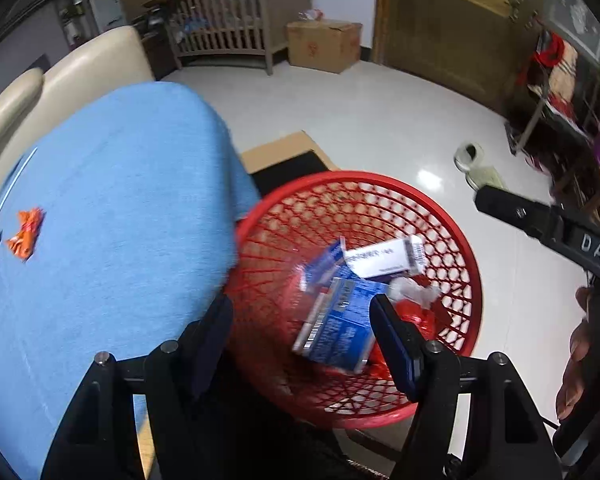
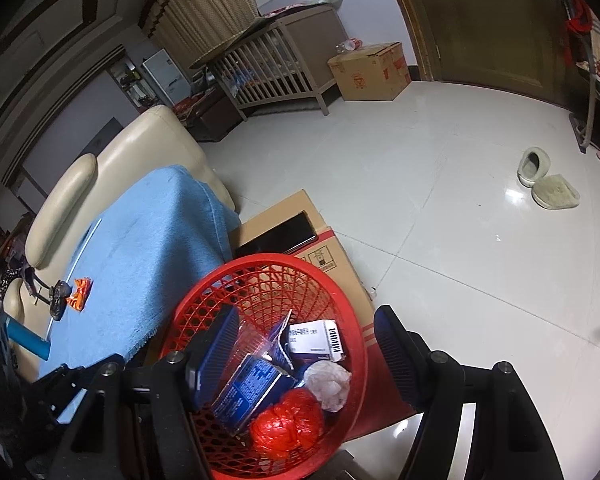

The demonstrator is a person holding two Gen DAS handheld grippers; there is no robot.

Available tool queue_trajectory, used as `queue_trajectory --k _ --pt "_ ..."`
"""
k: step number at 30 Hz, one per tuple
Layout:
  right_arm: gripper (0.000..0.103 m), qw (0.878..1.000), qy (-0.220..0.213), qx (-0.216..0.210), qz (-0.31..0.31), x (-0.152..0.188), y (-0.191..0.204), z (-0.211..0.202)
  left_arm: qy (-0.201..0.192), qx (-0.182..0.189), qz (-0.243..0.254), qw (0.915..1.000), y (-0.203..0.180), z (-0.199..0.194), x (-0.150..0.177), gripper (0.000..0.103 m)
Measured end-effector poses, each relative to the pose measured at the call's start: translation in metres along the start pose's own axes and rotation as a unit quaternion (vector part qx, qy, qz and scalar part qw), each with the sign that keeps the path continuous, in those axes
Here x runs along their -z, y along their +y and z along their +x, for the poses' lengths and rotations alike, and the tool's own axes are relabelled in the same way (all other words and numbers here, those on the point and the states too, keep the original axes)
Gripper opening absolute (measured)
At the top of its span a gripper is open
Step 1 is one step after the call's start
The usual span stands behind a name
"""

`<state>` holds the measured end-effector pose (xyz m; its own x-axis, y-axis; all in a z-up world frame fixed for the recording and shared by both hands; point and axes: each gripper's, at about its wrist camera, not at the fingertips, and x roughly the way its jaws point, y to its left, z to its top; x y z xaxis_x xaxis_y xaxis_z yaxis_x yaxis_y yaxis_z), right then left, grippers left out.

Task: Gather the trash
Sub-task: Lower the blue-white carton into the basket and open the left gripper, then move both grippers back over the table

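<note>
The red mesh basket (image 2: 354, 344) sits on a cardboard box (image 2: 340, 264) on the floor, right up against the blue-towel-covered worktop (image 1: 112, 208), and it's already got trash in it: a blue carton (image 1: 334, 330), a white medicine box (image 1: 386, 258), a crumpled white tissue (image 2: 327, 383) and a balled-up red plastic bag (image 2: 286, 424). The left claw (image 1: 302, 318) hangs over the basket with its jaws apart; the blue carton shows between them, blurred, and the pads aren't pressing on it. The right claw (image 2: 304, 346) hovers over the same basket, jaws spread wide with nothing gripped. One orange wrapper (image 1: 26, 234) is still lying on the blue towel, near a small dark object at the edge. Farther out there's a cream sofa (image 2: 156, 140) behind the worktop, glossy white tile floor (image 2: 440, 208), a pair of pale slippers (image 2: 548, 184), a wooden crib (image 2: 276, 68), a big cardboard carton (image 2: 370, 72) by the wall and a brown wooden door (image 1: 452, 20).
</note>
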<state>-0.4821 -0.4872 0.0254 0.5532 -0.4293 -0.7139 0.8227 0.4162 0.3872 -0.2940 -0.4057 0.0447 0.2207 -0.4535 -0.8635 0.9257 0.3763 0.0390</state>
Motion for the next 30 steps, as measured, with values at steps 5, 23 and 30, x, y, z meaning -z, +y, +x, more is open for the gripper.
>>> queue_trajectory --k 5,23,30 --pt "0.073 1.0 0.007 -0.007 -0.013 0.002 0.013 0.002 -0.015 -0.014 -0.042 0.9989 0.034 -0.013 0.006 0.071" --pt "0.075 0.981 0.101 -0.046 -0.158 0.047 0.144 0.042 -0.059 -0.13 -0.246 0.9587 0.183 -0.056 0.095 0.071" --pt "0.075 0.968 0.125 -0.058 -0.21 0.061 0.212 0.064 -0.077 -0.166 -0.314 0.9318 0.242 -0.079 0.145 0.071"
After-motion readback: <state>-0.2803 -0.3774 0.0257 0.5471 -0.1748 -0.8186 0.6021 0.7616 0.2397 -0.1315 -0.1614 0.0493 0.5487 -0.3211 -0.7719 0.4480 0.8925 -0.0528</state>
